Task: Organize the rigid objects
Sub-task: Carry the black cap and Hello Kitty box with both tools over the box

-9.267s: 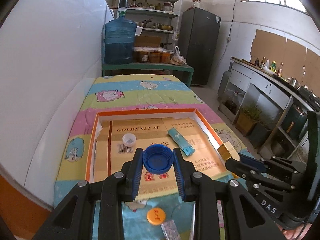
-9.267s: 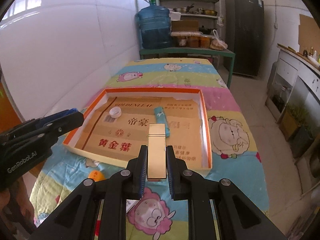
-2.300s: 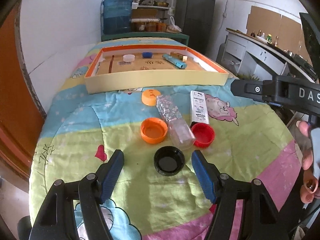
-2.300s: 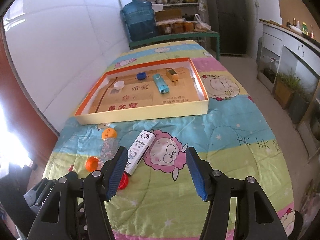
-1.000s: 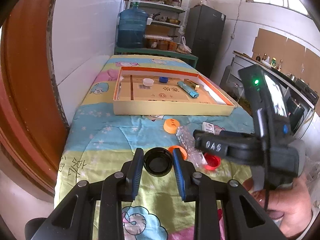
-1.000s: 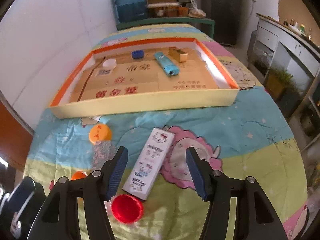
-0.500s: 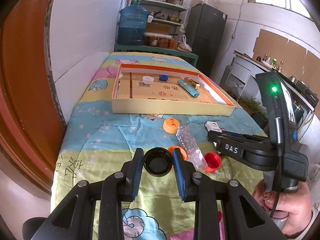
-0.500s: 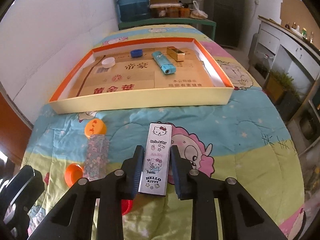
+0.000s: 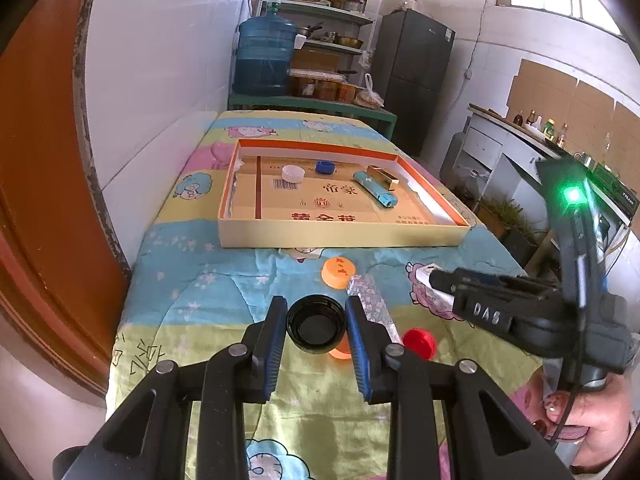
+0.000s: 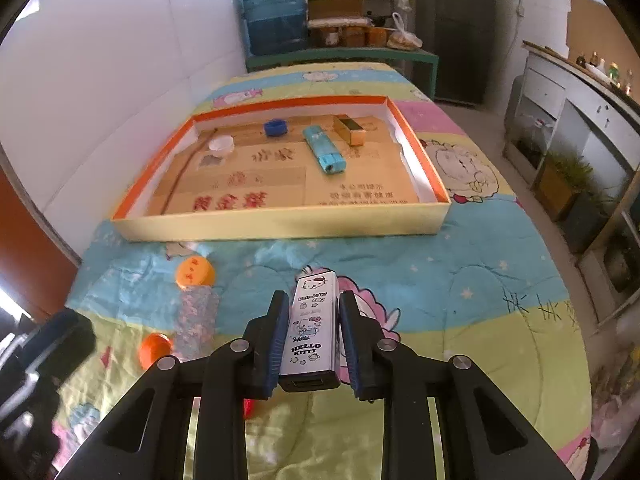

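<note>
My left gripper (image 9: pixel 316 330) is shut on a black bottle cap (image 9: pixel 316 327) and holds it above the quilt. My right gripper (image 10: pixel 314 338) is shut on a white Hello Kitty lighter (image 10: pixel 312 330), also lifted; it shows in the left wrist view (image 9: pixel 434 278) at the right. The orange-rimmed cardboard tray (image 9: pixel 344 236) (image 10: pixel 280 222) lies ahead and holds a white cap (image 10: pixel 221 145), a blue cap (image 10: pixel 275 127), a teal lighter (image 10: pixel 324 151) and a gold lighter (image 10: pixel 349 130).
On the quilt in front of the tray lie an orange cap (image 9: pixel 338 273) (image 10: pixel 195 272), a clear patterned lighter (image 9: pixel 370 304) (image 10: pixel 197 314), an upturned orange cap (image 10: pixel 155 349) and a red cap (image 9: pixel 419 343). A wall runs along the left; kitchen counters stand at the right.
Both grippers have lifted and drawn slightly nearer the tray with their objects held. A second ago the right gripper was open around the Hello Kitty lighter; it has closed on it.
</note>
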Motion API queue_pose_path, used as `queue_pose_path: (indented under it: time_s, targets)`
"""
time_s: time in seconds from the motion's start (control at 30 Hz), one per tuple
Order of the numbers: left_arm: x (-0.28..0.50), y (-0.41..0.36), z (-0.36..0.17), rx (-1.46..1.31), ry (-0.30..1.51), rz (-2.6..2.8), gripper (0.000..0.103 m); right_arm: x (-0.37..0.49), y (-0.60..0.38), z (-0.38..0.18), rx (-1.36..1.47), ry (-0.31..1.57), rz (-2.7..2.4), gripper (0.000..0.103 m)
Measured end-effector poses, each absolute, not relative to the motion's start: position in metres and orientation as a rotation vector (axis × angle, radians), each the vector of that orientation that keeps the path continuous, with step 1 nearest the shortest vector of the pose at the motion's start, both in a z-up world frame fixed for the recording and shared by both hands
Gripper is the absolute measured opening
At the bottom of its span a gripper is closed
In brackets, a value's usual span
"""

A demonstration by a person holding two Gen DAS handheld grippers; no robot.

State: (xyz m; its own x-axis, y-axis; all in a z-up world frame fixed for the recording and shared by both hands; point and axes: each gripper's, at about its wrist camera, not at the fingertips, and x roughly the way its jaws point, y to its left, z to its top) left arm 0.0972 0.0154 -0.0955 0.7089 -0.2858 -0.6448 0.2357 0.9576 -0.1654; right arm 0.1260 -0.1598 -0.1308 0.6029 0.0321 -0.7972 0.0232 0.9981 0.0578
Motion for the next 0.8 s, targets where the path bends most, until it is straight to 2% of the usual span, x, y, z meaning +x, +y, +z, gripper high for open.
queue_pose_path:
  time_s: [0.13,0.23,0.37,0.4,0.47,0.8]
  targets:
    - [0.099,0.013,-0.098,-0.072,0.737,-0.290,0.030,0.129,-0.162,-0.148,0.037,0.985,0.027,0.028]
    - [0.102,0.011,-0.100,-0.072,0.744,-0.290,0.030,0.130,-0.157,-0.147,-0.012,0.975,0.030,0.035]
    - [0.106,0.008,-0.102,-0.065,0.751,-0.289,0.030,0.136,-0.151,-0.148,-0.079,0.963,0.047,0.036]
    - [0.107,0.008,-0.103,-0.064,0.752,-0.287,0.030,0.136,-0.150,-0.148,-0.094,0.961,0.056,0.035]
    - [0.109,0.007,-0.104,-0.063,0.757,-0.284,0.030,0.136,-0.149,-0.147,-0.106,0.956,0.079,0.025]
    - [0.119,0.005,-0.099,-0.059,0.740,-0.285,0.030,0.138,-0.159,-0.133,-0.021,0.923,0.123,0.025]
